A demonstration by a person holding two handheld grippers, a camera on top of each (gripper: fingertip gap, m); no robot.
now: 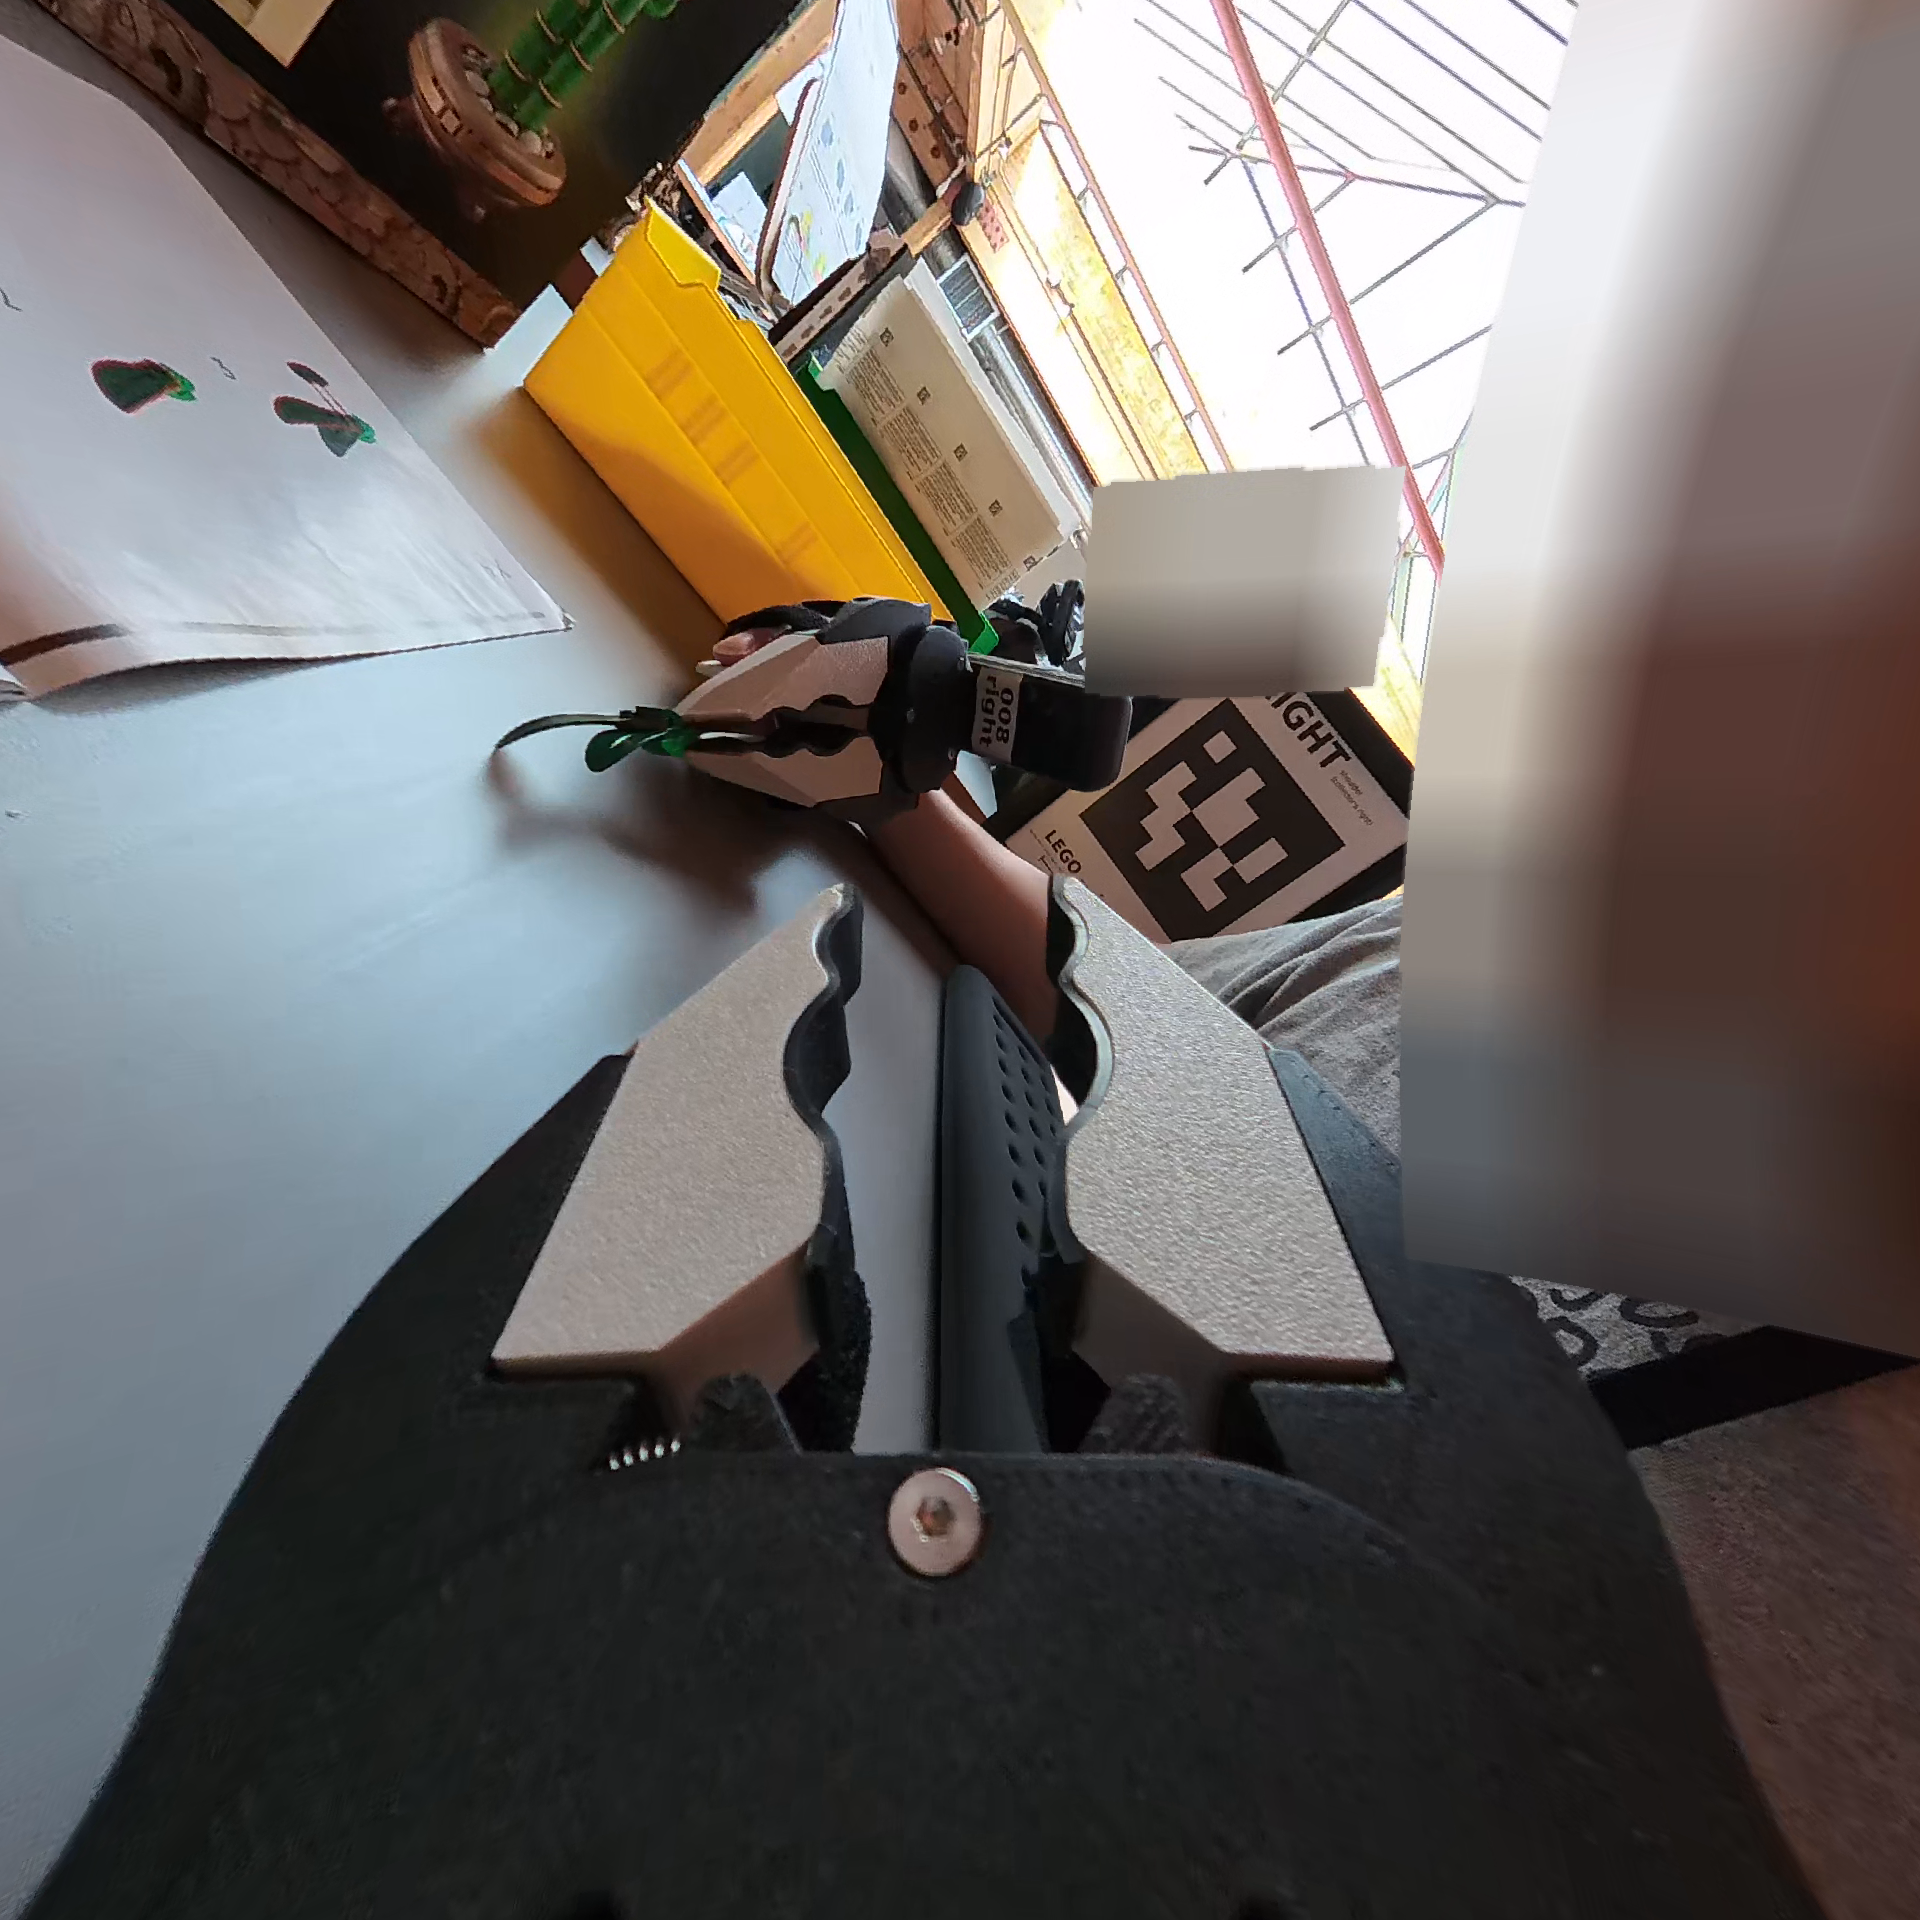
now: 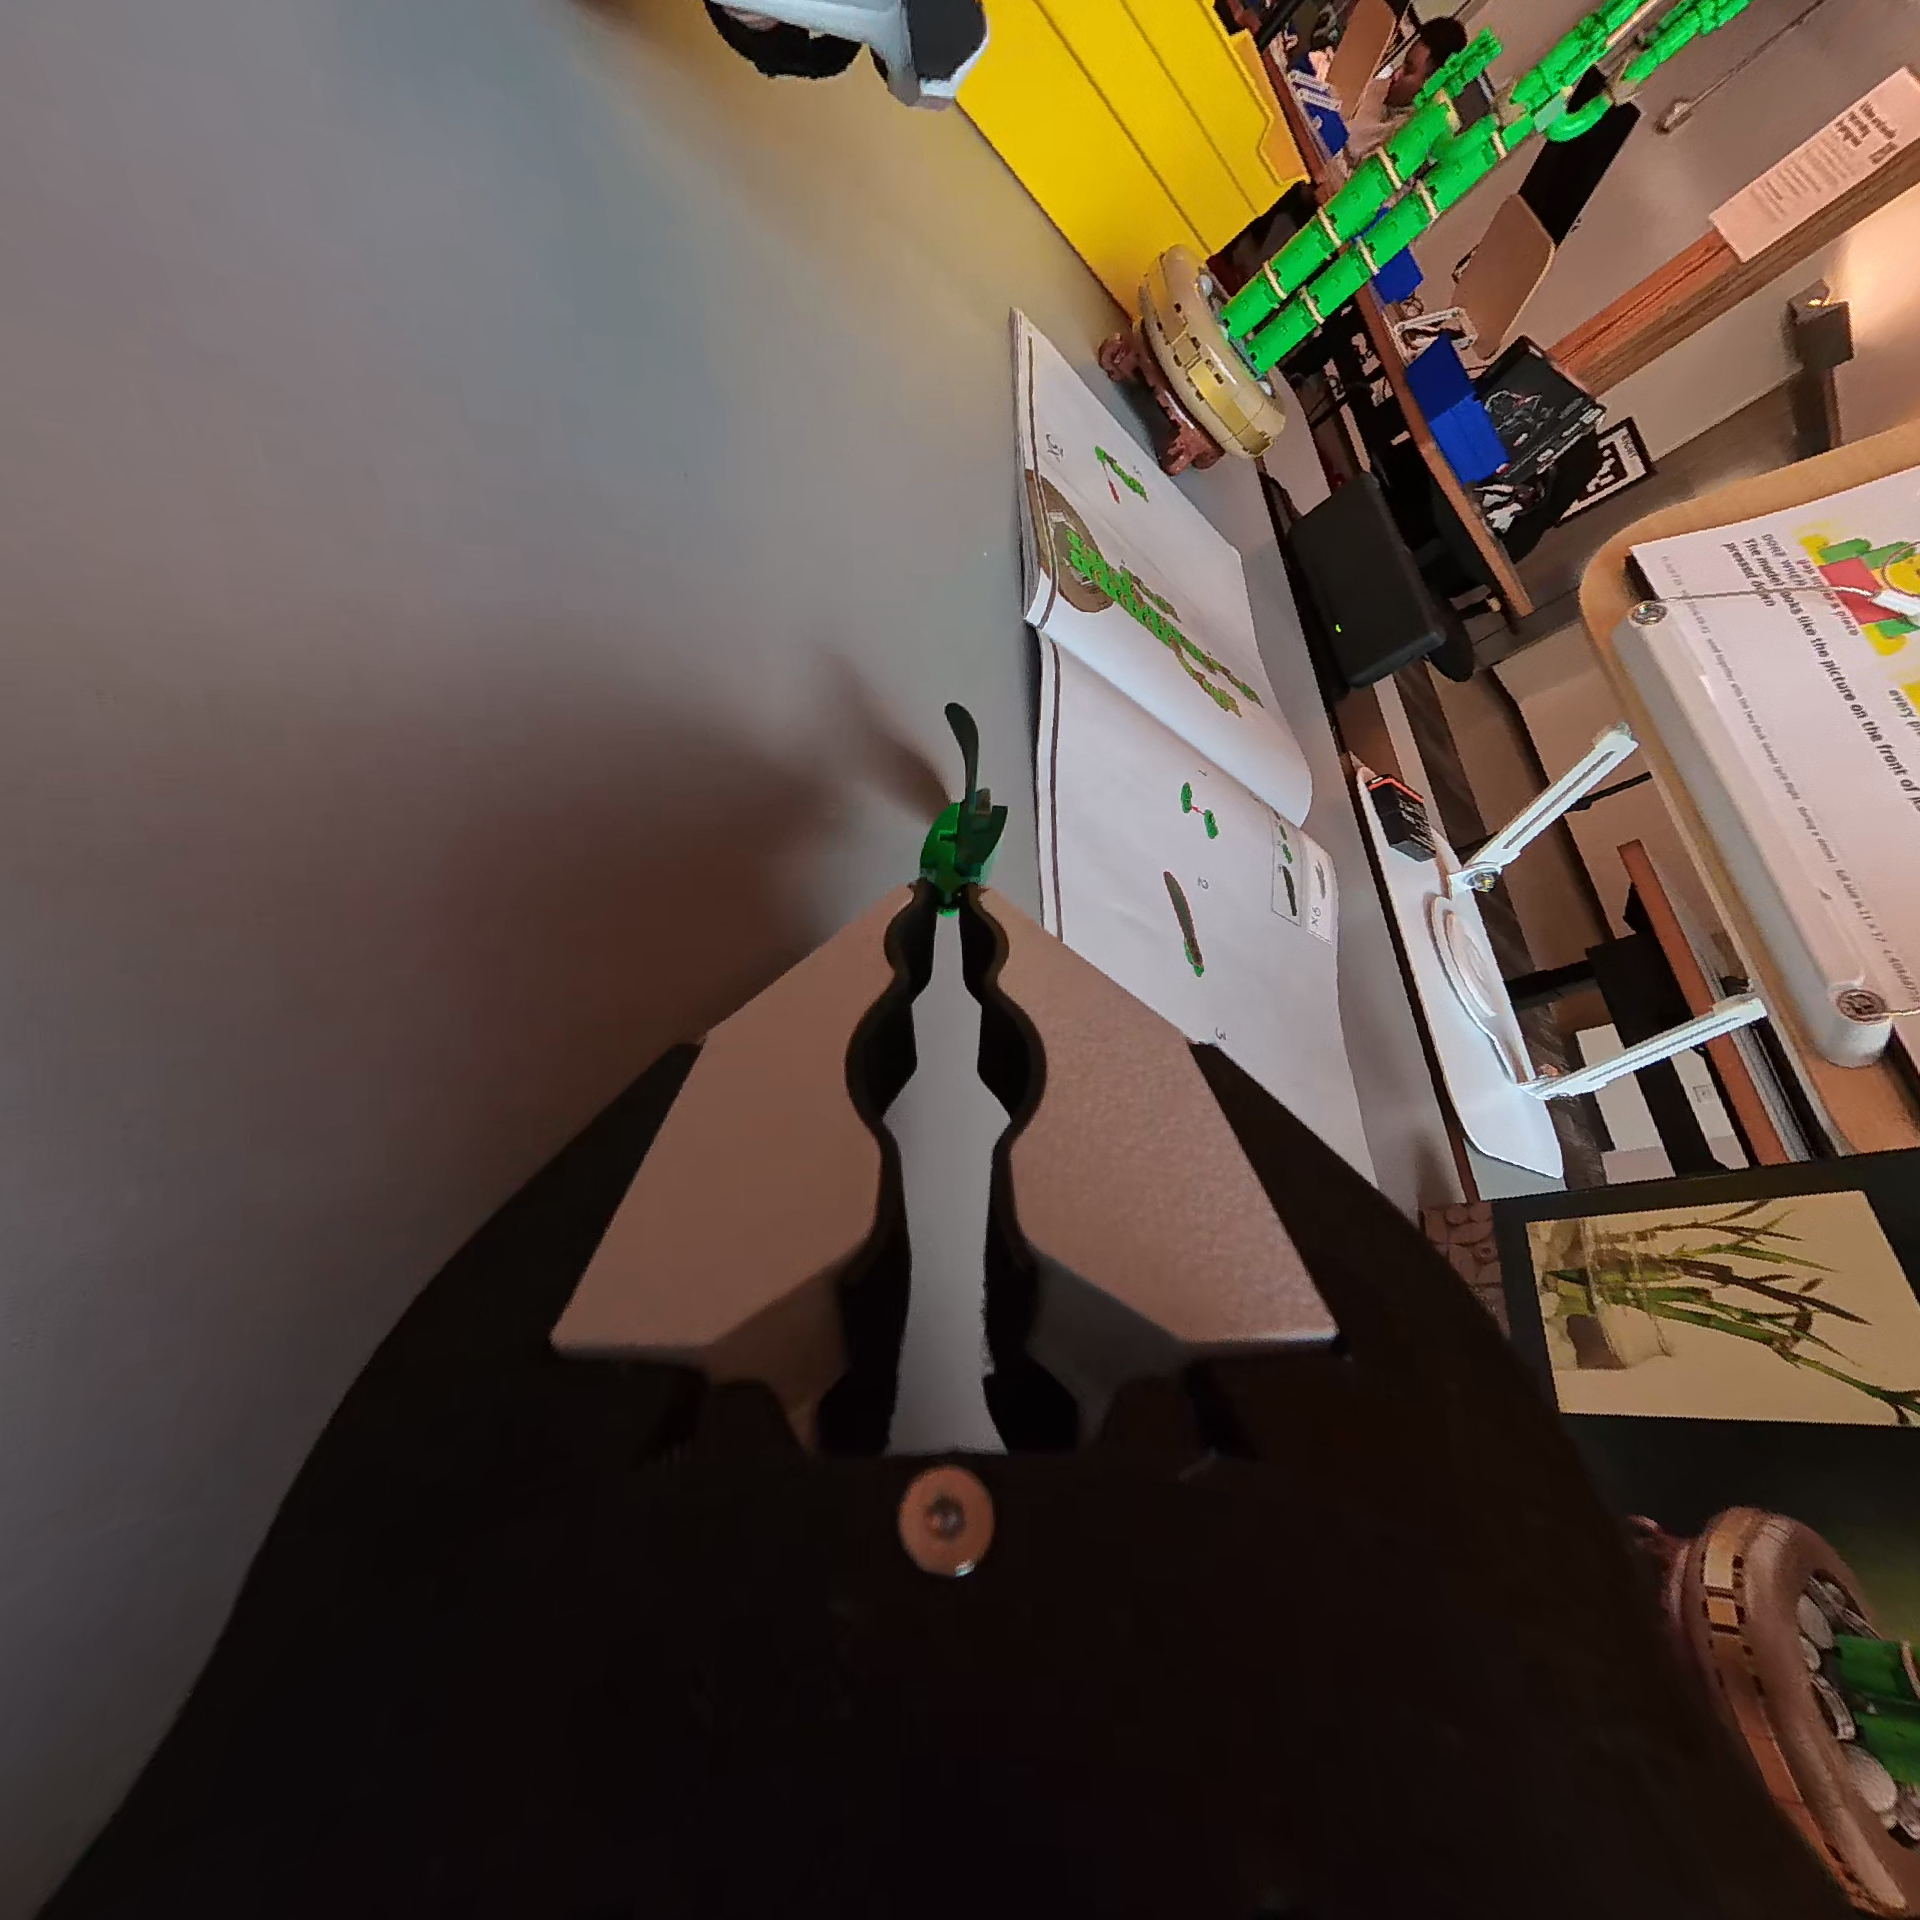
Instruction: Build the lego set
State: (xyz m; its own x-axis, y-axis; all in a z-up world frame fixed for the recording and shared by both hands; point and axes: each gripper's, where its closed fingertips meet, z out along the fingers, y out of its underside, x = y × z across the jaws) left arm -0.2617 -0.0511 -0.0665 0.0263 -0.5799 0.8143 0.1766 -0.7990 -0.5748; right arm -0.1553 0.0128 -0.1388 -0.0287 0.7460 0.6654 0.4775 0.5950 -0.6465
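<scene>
A grey counter [image 2: 416, 520] carries an open instruction booklet [image 2: 1143, 665], its white pages printed with green building steps. Beyond the booklet stands the partly built model [image 2: 1216, 364]: a tan, round pot on brown feet with bright green segmented stalks [image 2: 1351, 239] rising from it. A yellow bin [image 1: 717, 436] sits at the counter's edge beside the model, and the set's dark box [image 2: 1704, 1320] (its picture shows a bamboo plant) lies near the right tongs' body.

The right tongs [image 2: 948, 902] are pinched shut on a small green leaf piece [image 2: 961, 842]; a slim dark green blade [image 2: 966, 743] sticks out past the tips, just above the counter and just beside the booklet's near page. Nothing lies between the piece and the model except the booklet.

The left tongs [image 1: 956, 914] hang open with nothing between them, pointing over the counter's edge, well apart from the leaf piece. A bare forearm [image 1: 966, 862] crosses just beyond their tips.
</scene>
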